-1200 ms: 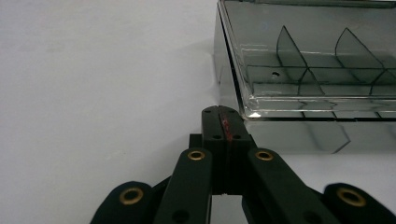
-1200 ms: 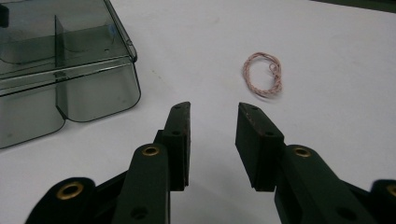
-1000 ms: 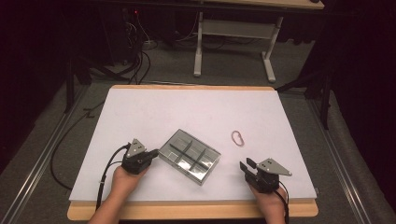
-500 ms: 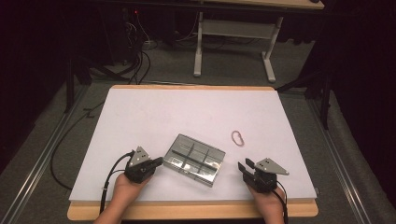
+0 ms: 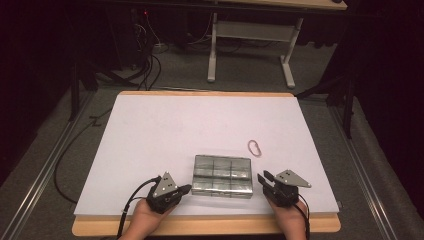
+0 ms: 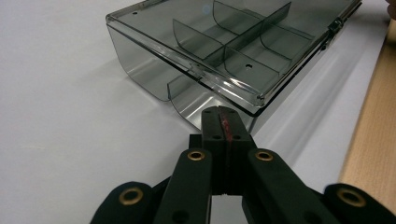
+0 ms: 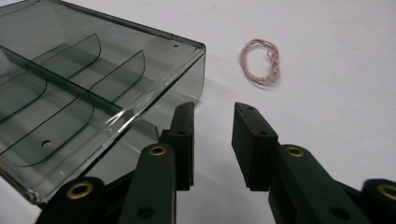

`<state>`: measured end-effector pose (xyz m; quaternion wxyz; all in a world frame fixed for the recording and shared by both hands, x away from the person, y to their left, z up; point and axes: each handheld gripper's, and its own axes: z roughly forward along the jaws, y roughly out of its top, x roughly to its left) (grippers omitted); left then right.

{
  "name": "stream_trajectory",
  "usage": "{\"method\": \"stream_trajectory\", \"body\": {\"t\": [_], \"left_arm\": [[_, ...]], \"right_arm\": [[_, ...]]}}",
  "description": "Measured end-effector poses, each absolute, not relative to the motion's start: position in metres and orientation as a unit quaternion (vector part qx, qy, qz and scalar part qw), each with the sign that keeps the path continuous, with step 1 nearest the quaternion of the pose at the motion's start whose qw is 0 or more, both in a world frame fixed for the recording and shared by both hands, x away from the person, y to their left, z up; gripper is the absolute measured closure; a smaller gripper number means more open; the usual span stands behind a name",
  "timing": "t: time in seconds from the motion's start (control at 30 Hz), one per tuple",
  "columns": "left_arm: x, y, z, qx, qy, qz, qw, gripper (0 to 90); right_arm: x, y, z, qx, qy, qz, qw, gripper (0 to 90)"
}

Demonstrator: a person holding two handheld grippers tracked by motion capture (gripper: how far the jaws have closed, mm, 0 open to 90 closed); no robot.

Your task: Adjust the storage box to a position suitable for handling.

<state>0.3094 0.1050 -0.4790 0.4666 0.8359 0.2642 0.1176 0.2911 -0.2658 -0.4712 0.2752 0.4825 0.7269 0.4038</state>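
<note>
Left claw [image 6: 223, 122] is clamped shut, empty, nosing the clear box [image 5: 222, 176]. Right claw [image 7: 212, 125] is partly open, just closing on nothing, beside the box.

Smoky clear box [image 5: 221, 176] (6 compartments, lid shut) lies flat near table's front edge.

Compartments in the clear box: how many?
6, in a grid in the clear box: three along the far side, three along the near side. All look empty; lid is shut.
</note>
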Motion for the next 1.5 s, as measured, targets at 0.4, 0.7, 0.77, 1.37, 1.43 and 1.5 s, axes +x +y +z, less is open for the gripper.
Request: {"method": "stream_trajectory", "body": {"t": [0.4,0.7,0.77,1.37,1.43,1.5], "left_arm": [[0.323,0.106,-0.485,0.832,0.302,0.108,0.452,90.0],[0.323,0.1,-0.484,0.835,0.298,0.1,0.453,90.0],[0.322,0.098,-0.484,0.836,0.295,0.102,0.452,90.0],[0.304,0.093,-0.476,0.827,0.265,0.104,0.485,90.0],[0.313,0.102,-0.472,0.822,0.272,0.124,0.484,89.5],[0.324,0.116,-0.469,0.815,0.288,0.141,0.483,88.7]], "right_arm": [[0.293,-0.258,-0.475,0.476,0.738,0.393,0.271,85.8],[0.295,-0.255,-0.47,0.466,0.748,0.39,0.265,89.3],[0.296,-0.256,-0.471,0.462,0.753,0.389,0.261,89.3],[0.294,-0.266,-0.473,0.47,0.749,0.383,0.266,89.0],[0.297,-0.268,-0.471,0.475,0.746,0.381,0.269,88.2],[0.301,-0.269,-0.469,0.48,0.742,0.38,0.272,87.7]]}}
